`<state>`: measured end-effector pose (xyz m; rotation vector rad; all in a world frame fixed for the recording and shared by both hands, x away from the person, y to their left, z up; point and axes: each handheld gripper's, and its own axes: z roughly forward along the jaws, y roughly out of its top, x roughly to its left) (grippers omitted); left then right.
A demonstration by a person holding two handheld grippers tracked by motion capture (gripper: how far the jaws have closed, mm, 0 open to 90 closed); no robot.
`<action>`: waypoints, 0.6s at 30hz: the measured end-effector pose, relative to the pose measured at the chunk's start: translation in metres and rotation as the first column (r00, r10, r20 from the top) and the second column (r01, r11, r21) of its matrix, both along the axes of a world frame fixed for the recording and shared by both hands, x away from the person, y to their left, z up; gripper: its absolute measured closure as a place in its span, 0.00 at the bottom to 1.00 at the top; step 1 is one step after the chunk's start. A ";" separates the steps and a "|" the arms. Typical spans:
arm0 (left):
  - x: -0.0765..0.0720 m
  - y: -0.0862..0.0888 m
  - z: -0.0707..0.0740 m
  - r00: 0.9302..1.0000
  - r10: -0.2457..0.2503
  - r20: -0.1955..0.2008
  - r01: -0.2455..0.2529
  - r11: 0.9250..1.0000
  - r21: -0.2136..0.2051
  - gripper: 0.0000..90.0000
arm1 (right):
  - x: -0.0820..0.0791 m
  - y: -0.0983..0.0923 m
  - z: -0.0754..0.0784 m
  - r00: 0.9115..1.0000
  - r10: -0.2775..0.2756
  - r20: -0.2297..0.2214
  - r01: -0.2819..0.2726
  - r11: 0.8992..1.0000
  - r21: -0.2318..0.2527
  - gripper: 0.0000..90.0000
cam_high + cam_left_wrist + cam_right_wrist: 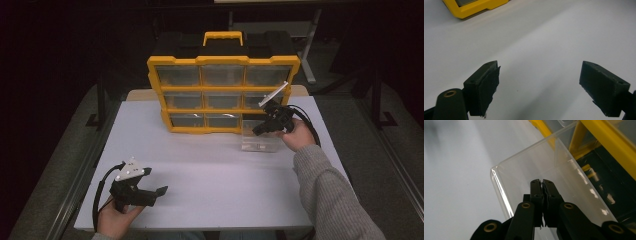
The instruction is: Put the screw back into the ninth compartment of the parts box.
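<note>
1. A person's right tool point(266, 126) has its jaws pinched together on the near wall of a clear plastic drawer point(259, 141), apparently to steady it.
2. The drawer sits on the white table point(210, 170), just in front of the yellow-and-black organizer point(223, 89) and its bottom-right slot, which stands open and dark.
3. In the right gripper view, the drawer point(529, 170) looks thin-walled, glossy and square-cornered against the cabinet's rigid yellow frame.
4. The left tool point(150, 192) hovers wide open and empty over bare table near the front edge, apparently waiting; its flat pads point(486, 87) look matte and rubbery.
</note>
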<state>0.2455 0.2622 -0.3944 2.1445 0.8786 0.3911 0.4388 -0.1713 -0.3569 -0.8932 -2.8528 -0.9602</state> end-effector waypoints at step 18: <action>0.000 0.000 -0.001 1.000 0.008 -0.011 -0.008 1.000 -0.009 0.18 | -0.015 -0.011 0.017 0.999 -0.043 0.029 0.040 0.996 0.082 0.74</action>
